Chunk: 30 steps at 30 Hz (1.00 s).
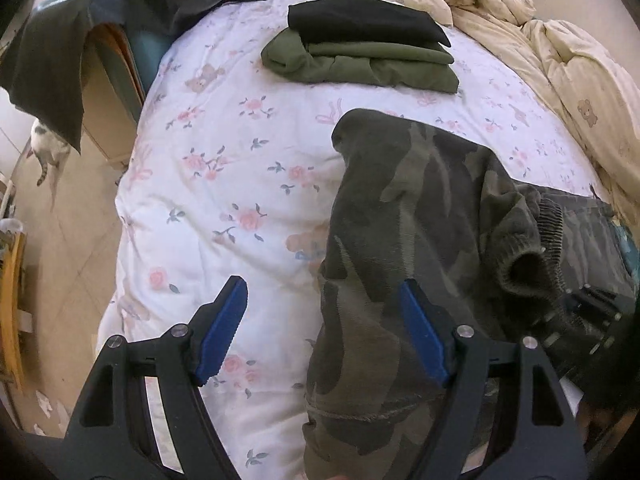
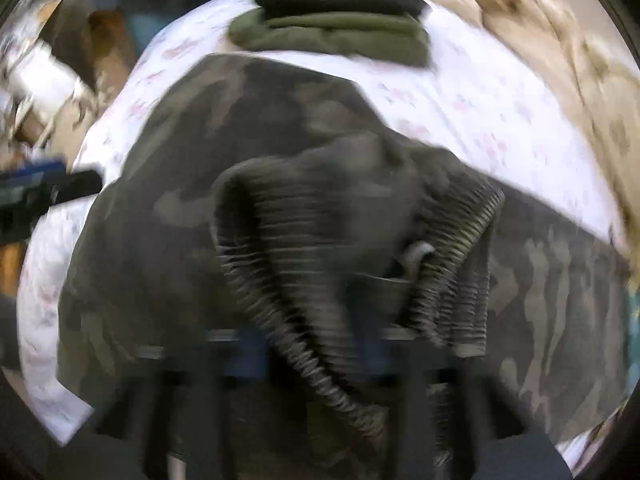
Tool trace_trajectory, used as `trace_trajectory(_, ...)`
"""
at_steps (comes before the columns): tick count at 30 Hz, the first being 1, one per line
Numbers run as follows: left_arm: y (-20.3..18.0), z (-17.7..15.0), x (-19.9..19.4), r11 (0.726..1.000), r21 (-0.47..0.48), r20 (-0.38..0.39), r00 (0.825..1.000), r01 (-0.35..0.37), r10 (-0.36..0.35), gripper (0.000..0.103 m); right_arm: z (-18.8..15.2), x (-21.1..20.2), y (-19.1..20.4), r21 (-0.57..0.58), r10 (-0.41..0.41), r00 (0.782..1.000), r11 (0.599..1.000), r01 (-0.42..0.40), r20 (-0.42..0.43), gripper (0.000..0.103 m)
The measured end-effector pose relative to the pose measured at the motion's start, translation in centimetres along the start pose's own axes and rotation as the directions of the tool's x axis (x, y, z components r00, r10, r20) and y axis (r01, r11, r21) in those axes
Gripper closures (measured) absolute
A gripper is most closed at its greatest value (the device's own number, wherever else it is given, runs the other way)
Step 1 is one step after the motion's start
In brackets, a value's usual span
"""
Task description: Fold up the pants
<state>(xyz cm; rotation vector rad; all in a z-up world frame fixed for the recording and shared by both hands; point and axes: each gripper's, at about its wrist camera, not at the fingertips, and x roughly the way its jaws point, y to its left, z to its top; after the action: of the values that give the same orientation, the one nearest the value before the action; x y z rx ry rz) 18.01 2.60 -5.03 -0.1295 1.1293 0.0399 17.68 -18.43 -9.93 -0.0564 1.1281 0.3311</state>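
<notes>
Camouflage pants lie bunched on a white floral bedspread. My left gripper stands open just above them; the pants' left edge runs between its blue pads, untouched. In the blurred right wrist view the pants fill the middle, and their ribbed elastic waistband rises toward the camera and passes between the fingers of my right gripper, which looks shut on it. Part of that right gripper shows under the bunched waistband in the left wrist view. The left gripper is a blur at the far left.
A folded stack, black cloth on olive green, sits further up the bed. A crumpled cream quilt lines the right side. Dark clothes hang over furniture at the left, and a cat is on the tiled floor.
</notes>
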Motion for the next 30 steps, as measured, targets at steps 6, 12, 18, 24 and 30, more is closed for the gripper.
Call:
trace_trajectory(6,1.0,0.5,0.6,0.995,-0.086,-0.021,0.999,0.045,-0.047,0.028,0.8,-4.3,-11.9,0.423,0.036,0.987,0.900,-0.101,0.159,0.082)
trace_trajectory(12,1.5,1.3,1.7,0.990,-0.127,-0.053,0.996,0.058,-0.065,0.028,-0.6,-4.2,-17.5,0.599,0.080,0.985,0.785,-0.158,0.155,0.054)
trace_trajectory(18,1.3,2.4,3.9,0.978,-0.159,-0.098,0.984,0.132,-0.149,0.028,0.6,-3.8,-17.0,0.537,0.072,0.987,0.832,-0.137,0.141,0.020)
trace_trajectory(24,-0.1,2.0,7.5,0.962,-0.149,-0.151,0.956,0.230,-0.252,0.048,2.1,4.3,-15.4,0.503,0.281,0.960,0.828,-0.246,0.007,0.021)
trace_trajectory(30,0.6,1.7,6.8,0.956,-0.144,-0.132,0.952,0.256,-0.275,0.090,3.8,3.8,-12.2,0.305,0.231,0.973,0.927,-0.220,0.000,0.067)
